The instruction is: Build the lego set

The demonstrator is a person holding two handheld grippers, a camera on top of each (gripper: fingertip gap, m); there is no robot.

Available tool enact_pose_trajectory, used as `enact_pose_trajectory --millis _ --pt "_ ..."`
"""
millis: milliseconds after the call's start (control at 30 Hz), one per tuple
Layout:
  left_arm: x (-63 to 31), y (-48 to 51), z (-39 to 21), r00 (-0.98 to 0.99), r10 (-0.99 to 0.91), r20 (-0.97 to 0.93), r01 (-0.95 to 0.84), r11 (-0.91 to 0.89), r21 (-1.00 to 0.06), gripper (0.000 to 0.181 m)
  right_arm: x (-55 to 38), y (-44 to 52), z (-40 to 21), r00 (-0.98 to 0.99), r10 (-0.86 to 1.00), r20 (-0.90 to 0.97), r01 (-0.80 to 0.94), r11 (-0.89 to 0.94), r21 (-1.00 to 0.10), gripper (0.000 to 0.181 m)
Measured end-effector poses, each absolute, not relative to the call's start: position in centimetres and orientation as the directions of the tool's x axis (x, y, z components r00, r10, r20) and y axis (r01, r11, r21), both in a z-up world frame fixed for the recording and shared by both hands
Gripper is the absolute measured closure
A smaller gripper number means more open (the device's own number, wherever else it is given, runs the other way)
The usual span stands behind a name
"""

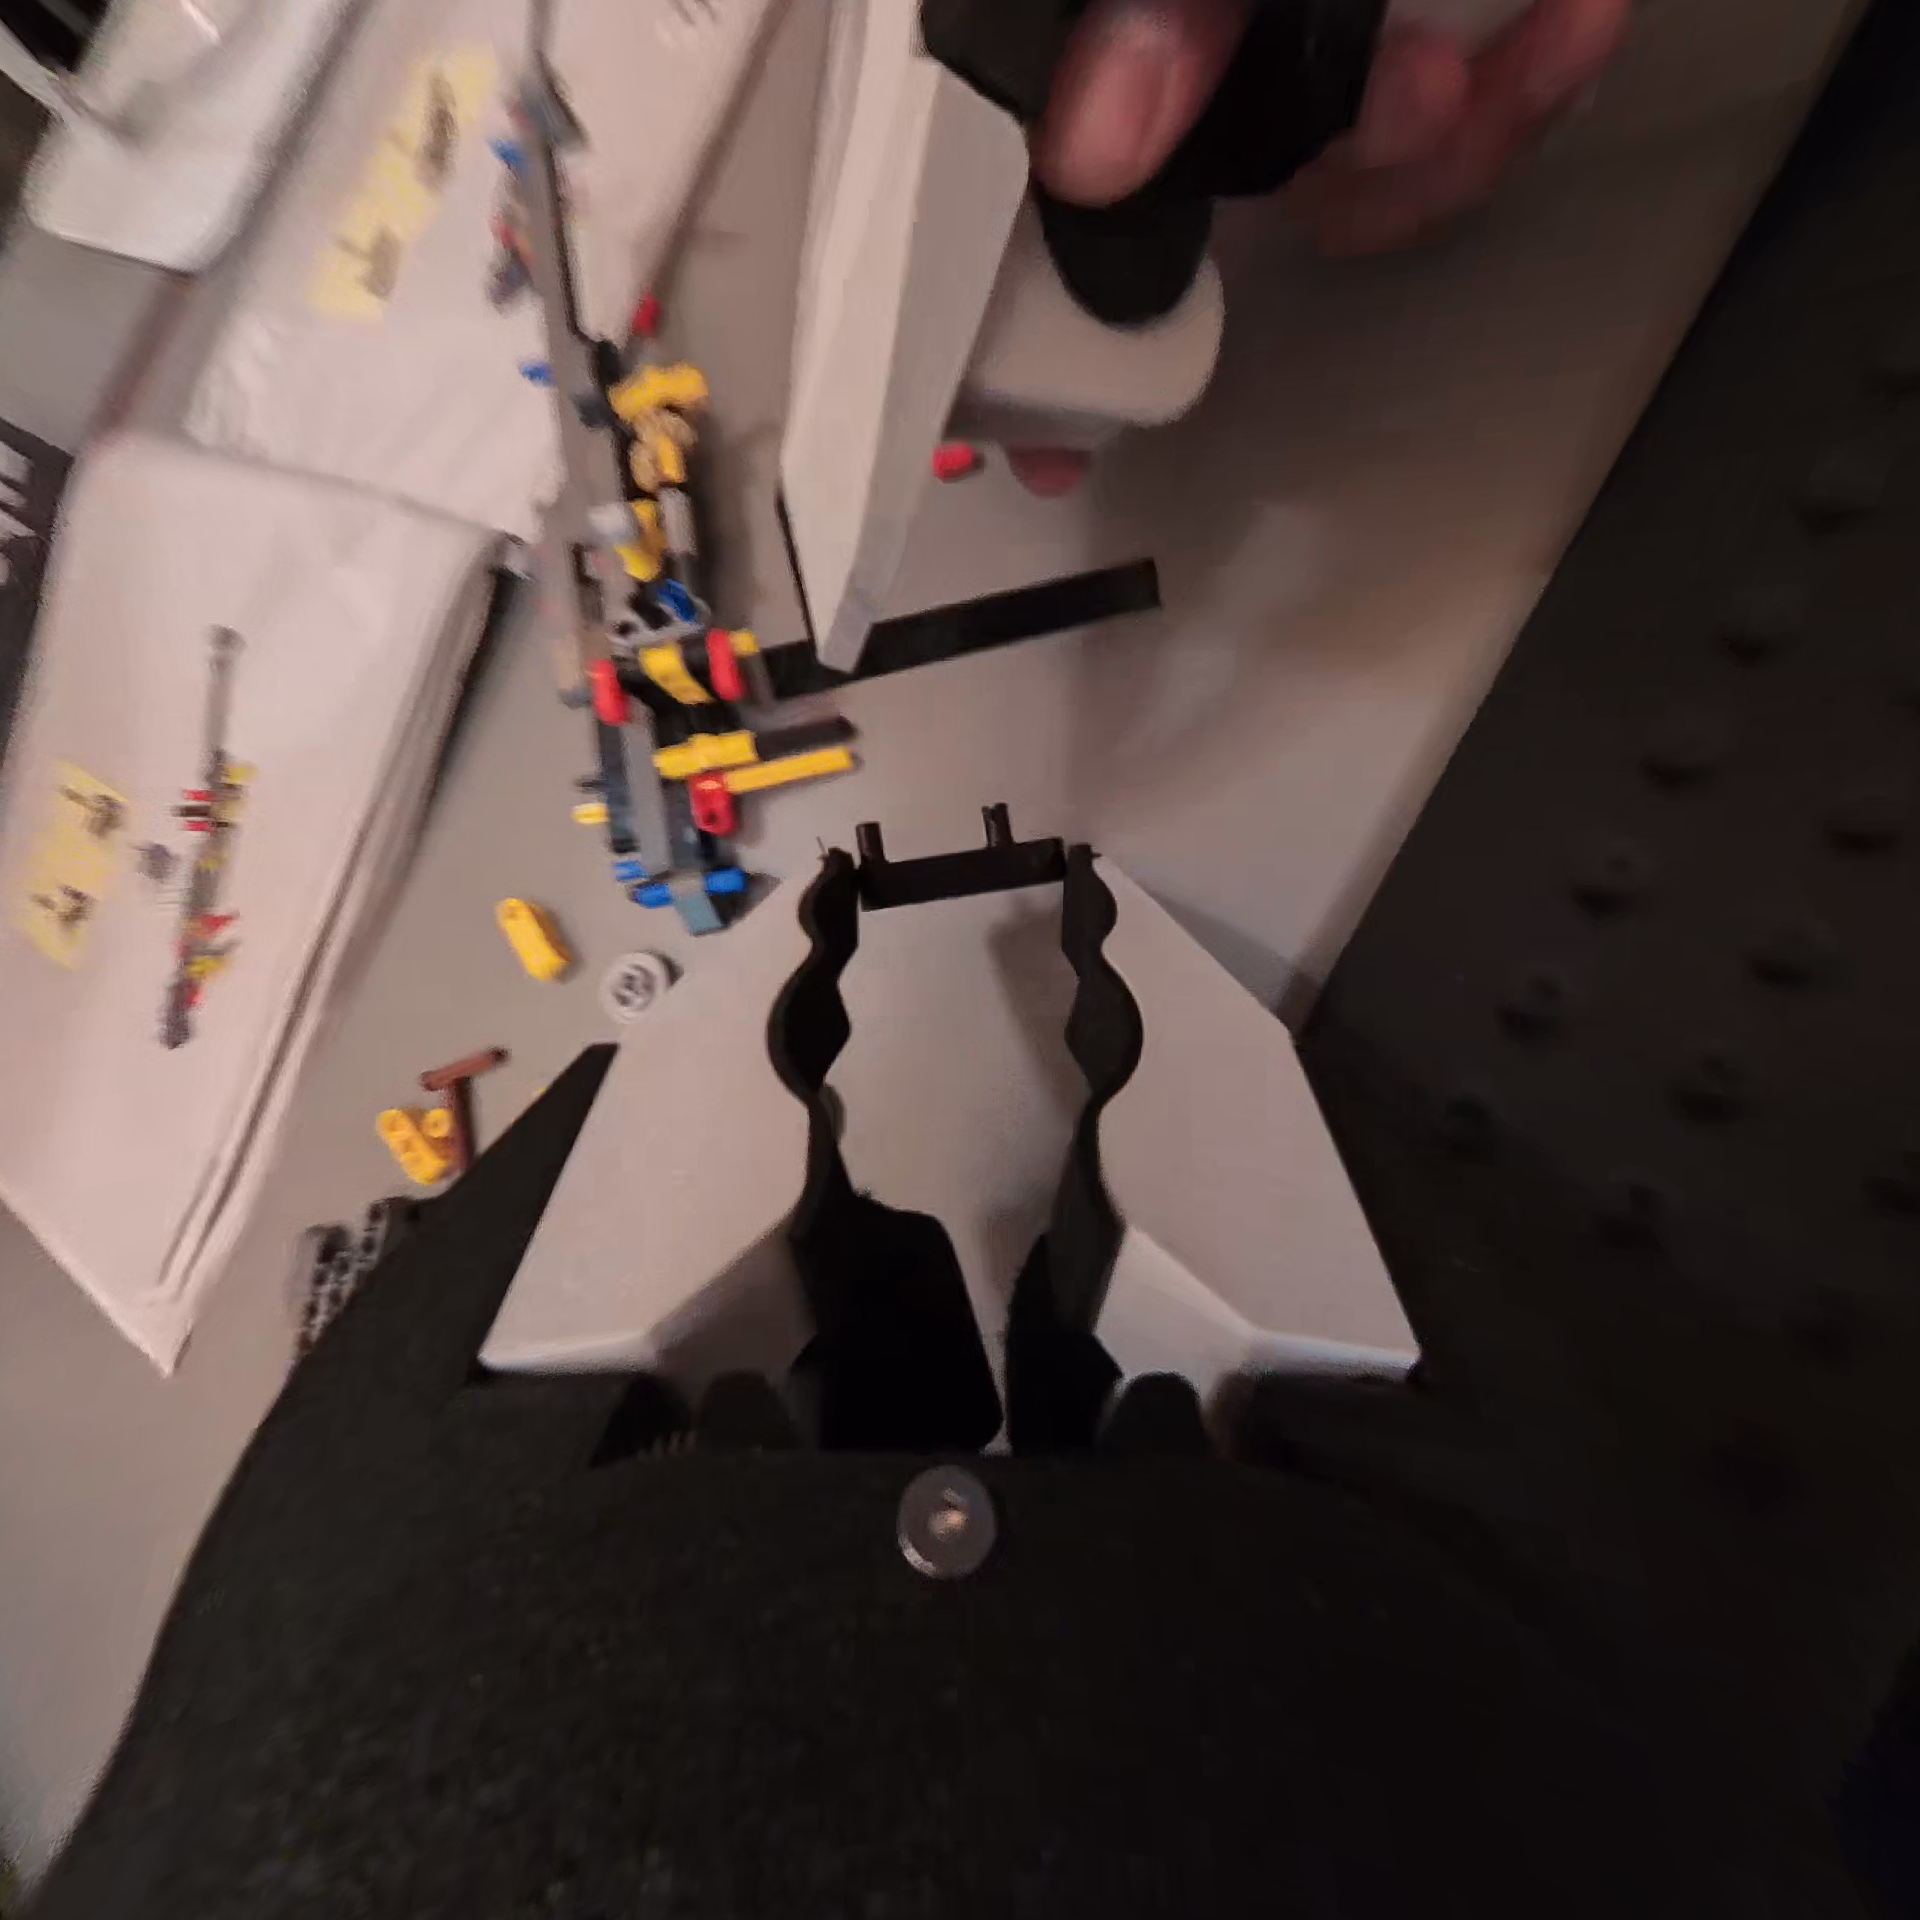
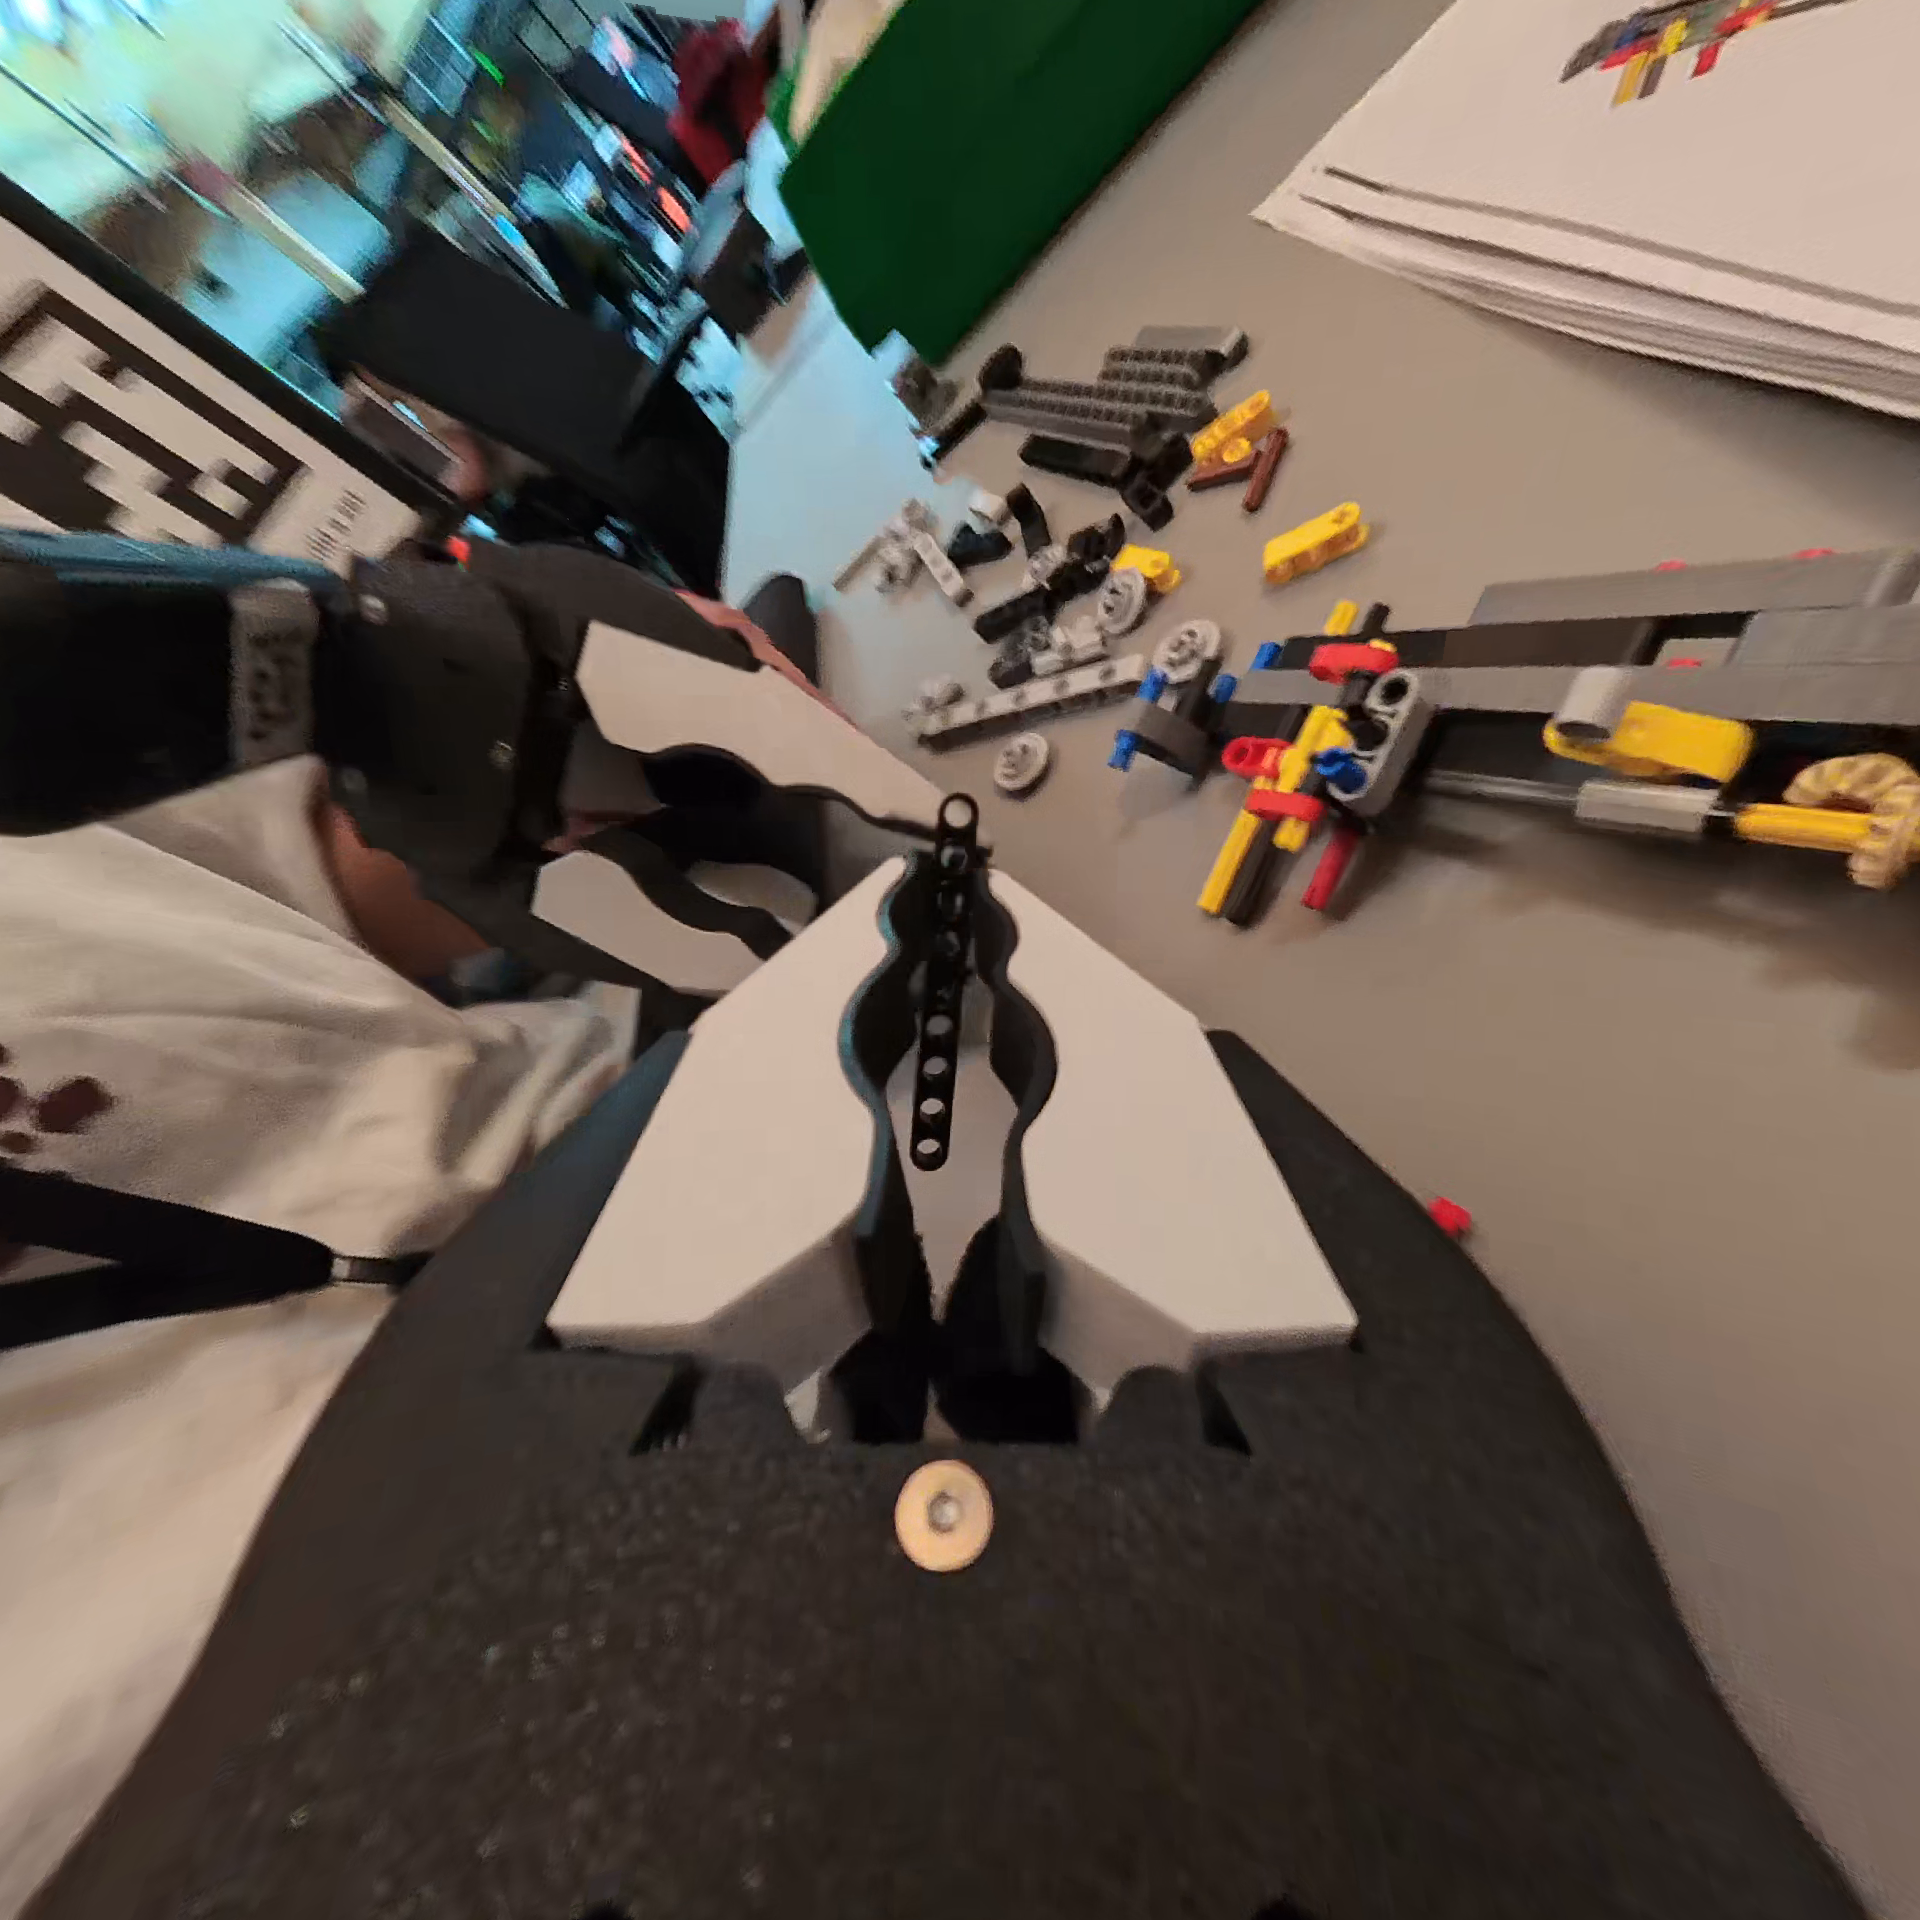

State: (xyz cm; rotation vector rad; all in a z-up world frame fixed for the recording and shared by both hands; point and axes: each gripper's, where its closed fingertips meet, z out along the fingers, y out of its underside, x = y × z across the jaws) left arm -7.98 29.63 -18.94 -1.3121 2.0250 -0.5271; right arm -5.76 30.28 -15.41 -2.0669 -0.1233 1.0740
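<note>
Lego build (image 2: 1621,717): long grey/black beam assy w/ yellow, red, blue parts, lying flat on the grey bench (image 2: 1558,1143), toward its right edge in right wrist view; also seen in left wrist view (image 1: 665,665), running away from the camera.

Left gripper (image 1: 961,868): clamped on short black piece w/ two pegs (image 1: 961,868), held crosswise at the fingertips, above the bench near its dark front edge. Same gripper appears in right wrist view (image 2: 727,821), left of centre.

Right gripper (image 2: 951,862): clenched on thin black holed beam (image 2: 940,1029), which runs lengthwise between the fingers, tip poking past them. In left wrist view it shows at top (image 1: 987,343), blurred, w/ a person's hand (image 1: 1143,104) on it.

Loose parts pile (image 2: 1081,520): black, grey, yellow, brown pcs, gear wheels, scattered on the bench just beyond the build.

Instruction booklets (image 1: 229,831): white pages w/ printed diagrams, beside the build.

Small red pin (image 2: 1447,1214): alone on the bench, apart from the pile.

Green box (image 2: 966,156): far bench edge.
</note>
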Motion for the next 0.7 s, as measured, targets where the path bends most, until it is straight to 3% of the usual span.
enact_pose_trajectory --millis 167,300,700 --pt "-7.8 29.9 -16.7 -0.198 -0.919 -0.340 -0.491 0.393 -0.777 0.143 -6.8 30.6 -14.5 0.558 0.428 -0.711 -0.317 -0.682 -0.659 0.176" --pt "-7.8 30.1 -16.0 -0.163 -0.902 -0.399 -0.451 0.428 -0.783 0.143 -7.3 30.8 -15.2 0.563 0.427 -0.707 -0.294 -0.696 -0.655 0.177" --pt "-8.1 29.6 -15.9 -0.206 -0.916 -0.345 -0.439 0.402 -0.803 0.143 -7.7 31.0 -14.5 0.491 0.445 -0.749 -0.335 -0.697 -0.634 0.176"
